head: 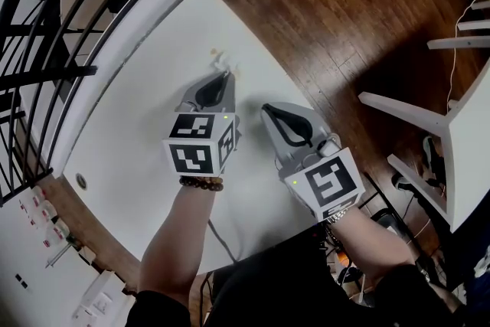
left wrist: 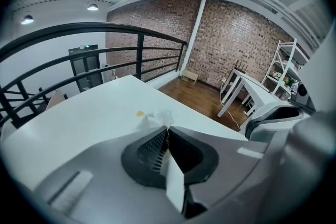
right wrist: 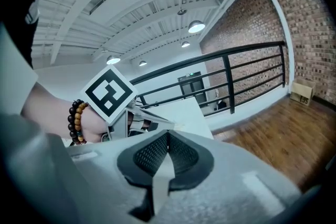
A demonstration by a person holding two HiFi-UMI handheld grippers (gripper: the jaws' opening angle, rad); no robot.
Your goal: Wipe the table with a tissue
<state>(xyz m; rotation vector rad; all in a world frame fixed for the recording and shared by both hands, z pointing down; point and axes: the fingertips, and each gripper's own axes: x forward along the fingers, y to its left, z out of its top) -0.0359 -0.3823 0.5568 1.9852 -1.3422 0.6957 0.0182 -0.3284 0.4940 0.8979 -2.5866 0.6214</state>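
A crumpled white tissue point(head: 223, 59) sticks out past the tip of my left gripper point(head: 223, 73), which is shut on it and rests low over the white table point(head: 130, 126). In the left gripper view the tissue point(left wrist: 159, 117) shows just beyond the closed jaws of the left gripper point(left wrist: 168, 129), beside a small yellow spot point(left wrist: 139, 113) on the table point(left wrist: 84, 113). My right gripper point(head: 265, 108) hovers to the right, near the table's edge, shut with nothing in it. In the right gripper view the right gripper point(right wrist: 167, 134) points toward the left gripper's marker cube point(right wrist: 108, 93).
A black railing point(head: 46, 50) runs along the table's far left side. Wooden floor point(head: 344, 19) lies beyond the right edge. White furniture point(head: 459, 126) stands at the right. A round grommet point(head: 81, 181) sits in the tabletop, and a cable point(head: 222, 237) hangs at the front edge.
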